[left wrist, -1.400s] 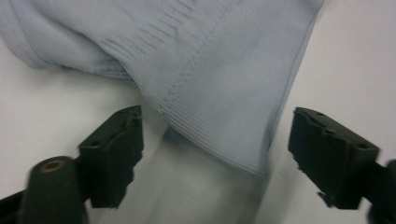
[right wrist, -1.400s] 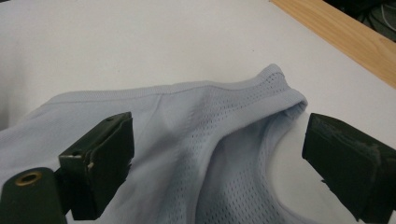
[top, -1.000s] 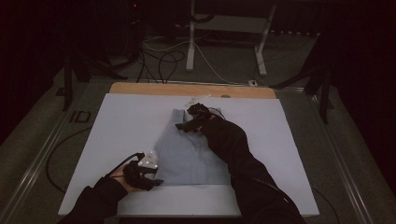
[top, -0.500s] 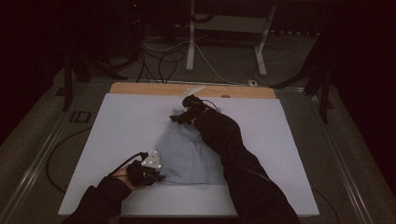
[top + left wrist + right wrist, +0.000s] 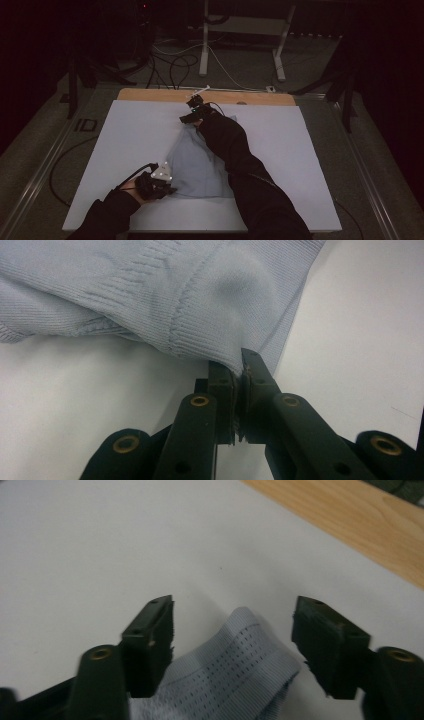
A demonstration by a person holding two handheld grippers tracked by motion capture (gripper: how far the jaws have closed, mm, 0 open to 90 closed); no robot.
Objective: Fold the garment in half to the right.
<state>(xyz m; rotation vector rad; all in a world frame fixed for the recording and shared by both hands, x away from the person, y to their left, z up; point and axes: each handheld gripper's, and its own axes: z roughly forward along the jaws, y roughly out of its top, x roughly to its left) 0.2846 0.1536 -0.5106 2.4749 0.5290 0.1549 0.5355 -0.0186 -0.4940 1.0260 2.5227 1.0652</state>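
Observation:
A light blue knit garment (image 5: 197, 162) lies spread on the white table top (image 5: 135, 135), running from the near middle toward the far edge. My left gripper (image 5: 167, 189) is at its near left corner, jaws shut on the ribbed hem (image 5: 200, 335). My right gripper (image 5: 189, 116) is stretched out to the garment's far end, near the wooden strip. Its jaws stand wide open, and a ribbed, perforated tip of the garment (image 5: 235, 670) lies on the table between them, touching neither jaw.
A bare wooden strip (image 5: 150, 95) runs along the table's far edge. Cables (image 5: 175, 60) and a white stand's legs (image 5: 205, 45) are on the dark floor beyond. White surface extends left and right of the garment.
My right gripper has reached farther toward the far edge, stretching the garment out lengthwise, and now stands open over the garment's tip. The left gripper has stayed at the near corner.

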